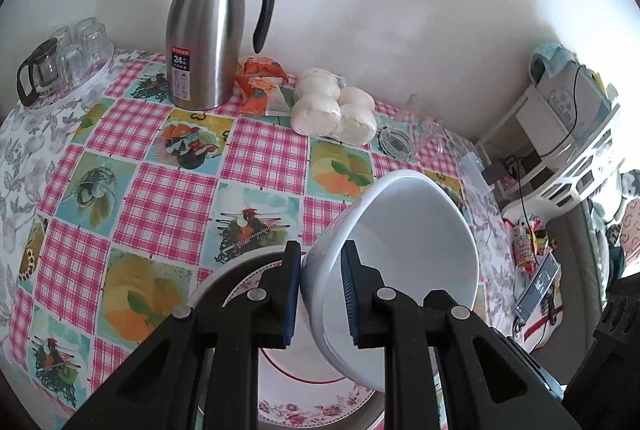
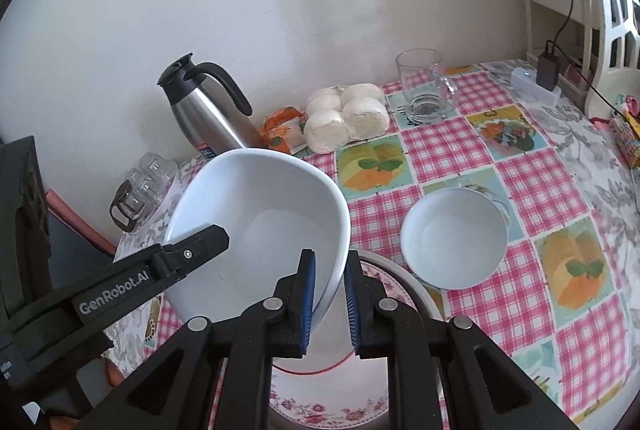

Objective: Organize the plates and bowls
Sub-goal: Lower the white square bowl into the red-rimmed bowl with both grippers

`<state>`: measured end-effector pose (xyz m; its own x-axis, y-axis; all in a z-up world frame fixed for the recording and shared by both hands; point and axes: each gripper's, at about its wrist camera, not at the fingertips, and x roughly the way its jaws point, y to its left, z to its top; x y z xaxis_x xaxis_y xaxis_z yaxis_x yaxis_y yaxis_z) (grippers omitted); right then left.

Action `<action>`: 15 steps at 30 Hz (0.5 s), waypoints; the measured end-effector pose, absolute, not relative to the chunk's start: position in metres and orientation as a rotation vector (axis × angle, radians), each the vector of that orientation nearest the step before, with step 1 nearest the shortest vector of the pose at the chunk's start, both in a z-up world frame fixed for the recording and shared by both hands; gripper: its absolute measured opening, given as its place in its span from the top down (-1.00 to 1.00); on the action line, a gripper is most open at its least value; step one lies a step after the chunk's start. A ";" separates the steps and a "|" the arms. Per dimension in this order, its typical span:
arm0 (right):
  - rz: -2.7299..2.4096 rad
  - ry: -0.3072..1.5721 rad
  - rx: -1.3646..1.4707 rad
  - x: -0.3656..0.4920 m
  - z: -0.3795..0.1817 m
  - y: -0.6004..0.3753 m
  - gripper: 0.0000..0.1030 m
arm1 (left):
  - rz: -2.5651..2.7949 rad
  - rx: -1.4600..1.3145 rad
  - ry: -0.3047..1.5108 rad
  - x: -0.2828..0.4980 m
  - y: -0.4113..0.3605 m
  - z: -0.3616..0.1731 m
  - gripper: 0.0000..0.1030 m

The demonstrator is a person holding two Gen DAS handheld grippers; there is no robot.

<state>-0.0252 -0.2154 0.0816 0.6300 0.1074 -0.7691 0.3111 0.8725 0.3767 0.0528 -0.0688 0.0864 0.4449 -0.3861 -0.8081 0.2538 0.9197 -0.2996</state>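
A large white bowl (image 1: 408, 254) (image 2: 260, 218) hangs tilted above a floral-rimmed plate (image 1: 304, 406) (image 2: 320, 406) near the table's front edge. My left gripper (image 1: 320, 294) is shut on the bowl's rim, one finger inside and one outside. My right gripper (image 2: 329, 304) is shut on the opposite rim of the same bowl. The left gripper (image 2: 208, 234) also shows in the right wrist view, at the bowl's left rim. A smaller white bowl (image 2: 454, 236) stands upright on the tablecloth to the right of the plate.
At the back stand a steel thermos jug (image 1: 206, 42) (image 2: 208, 110), an orange packet (image 1: 262, 86), bagged white buns (image 1: 336, 108) (image 2: 346, 118) and a glass mug (image 2: 426, 86). Upturned glasses on a tray (image 1: 64, 58) sit back left. A shelf with cables (image 1: 560, 134) stands right.
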 end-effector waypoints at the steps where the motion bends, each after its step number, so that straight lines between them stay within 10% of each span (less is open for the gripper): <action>1: -0.125 0.894 0.516 -0.026 0.081 -0.217 0.66 | -0.397 -0.133 1.038 0.051 -0.071 0.086 0.62; 15: -0.123 0.921 0.551 -0.036 0.072 -0.224 0.64 | -0.375 -0.064 1.071 0.039 -0.080 0.071 0.61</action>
<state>-0.0360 -0.2235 0.0721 0.6086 0.1297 -0.7828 0.3306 0.8554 0.3988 0.0392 -0.0796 0.0710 0.4224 -0.3301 -0.8442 0.2684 0.9351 -0.2314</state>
